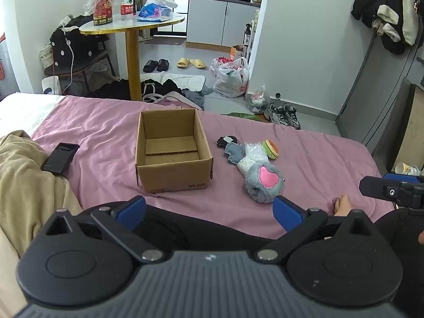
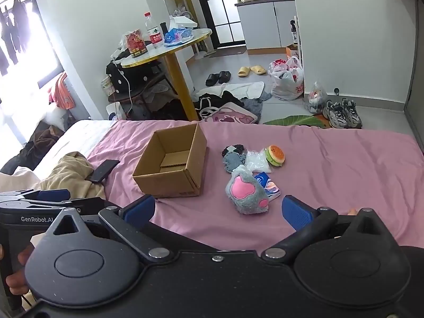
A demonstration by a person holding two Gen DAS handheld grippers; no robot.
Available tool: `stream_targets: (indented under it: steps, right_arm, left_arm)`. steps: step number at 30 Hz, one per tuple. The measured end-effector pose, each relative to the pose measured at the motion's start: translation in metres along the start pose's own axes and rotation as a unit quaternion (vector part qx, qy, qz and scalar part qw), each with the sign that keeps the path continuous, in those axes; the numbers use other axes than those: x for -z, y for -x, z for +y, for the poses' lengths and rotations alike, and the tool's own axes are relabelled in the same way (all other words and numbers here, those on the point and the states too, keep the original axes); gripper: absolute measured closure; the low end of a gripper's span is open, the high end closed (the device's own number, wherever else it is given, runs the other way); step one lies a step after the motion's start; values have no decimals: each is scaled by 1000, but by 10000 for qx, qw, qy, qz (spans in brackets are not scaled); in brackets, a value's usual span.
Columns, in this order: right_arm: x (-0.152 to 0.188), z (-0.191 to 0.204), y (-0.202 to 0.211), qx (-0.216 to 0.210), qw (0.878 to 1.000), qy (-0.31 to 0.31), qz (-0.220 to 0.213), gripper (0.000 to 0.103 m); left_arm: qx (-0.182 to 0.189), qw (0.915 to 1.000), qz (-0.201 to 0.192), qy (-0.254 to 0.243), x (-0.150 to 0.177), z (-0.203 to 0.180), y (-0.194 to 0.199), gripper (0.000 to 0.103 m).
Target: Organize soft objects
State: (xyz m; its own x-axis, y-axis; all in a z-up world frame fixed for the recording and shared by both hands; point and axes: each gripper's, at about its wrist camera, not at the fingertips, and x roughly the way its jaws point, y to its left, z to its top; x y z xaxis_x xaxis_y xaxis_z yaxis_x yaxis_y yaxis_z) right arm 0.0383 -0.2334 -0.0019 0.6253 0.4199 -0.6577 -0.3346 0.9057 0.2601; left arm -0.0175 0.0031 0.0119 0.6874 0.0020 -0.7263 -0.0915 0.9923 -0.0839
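Note:
An empty open cardboard box (image 1: 169,148) (image 2: 172,164) sits on the pink bedsheet (image 1: 106,129) (image 2: 331,164). To its right lies a cluster of soft things: a grey plush paw with a pink pad (image 1: 263,182) (image 2: 247,193), a burger toy (image 1: 270,149) (image 2: 275,155), a clear plastic bag (image 1: 255,149) (image 2: 257,161), grey and black fabric pieces (image 1: 233,151) (image 2: 233,156), and a blue tissue pack (image 2: 269,185). My left gripper (image 1: 210,213) is open and held near me, below the box. My right gripper (image 2: 218,209) is open, just short of the paw, with nothing between its fingers.
A black phone (image 1: 60,158) (image 2: 103,171) lies left of the box beside a beige blanket (image 1: 23,175). Beyond the bed's far edge stand a round table (image 1: 132,25), shoes, bags and clothes on the floor. A person's bare toes (image 1: 343,205) rest on the sheet.

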Motion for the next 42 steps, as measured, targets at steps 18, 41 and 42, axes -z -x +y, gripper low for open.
stream_targets:
  steps: [18,41,42]
  right_arm:
    - [5,14,6,127,9998,134,-31,0]
    - [9,16,7,32,9999,163,-34,0]
    - [9,16,7,33,9998,173,-33,0]
  left_arm:
    - [69,9999,-124,53,-2,4,12,2]
    - [25,9999,-143,33,-1,0,15,2]
    - [30,9999,-139,34,0,0,15,2]
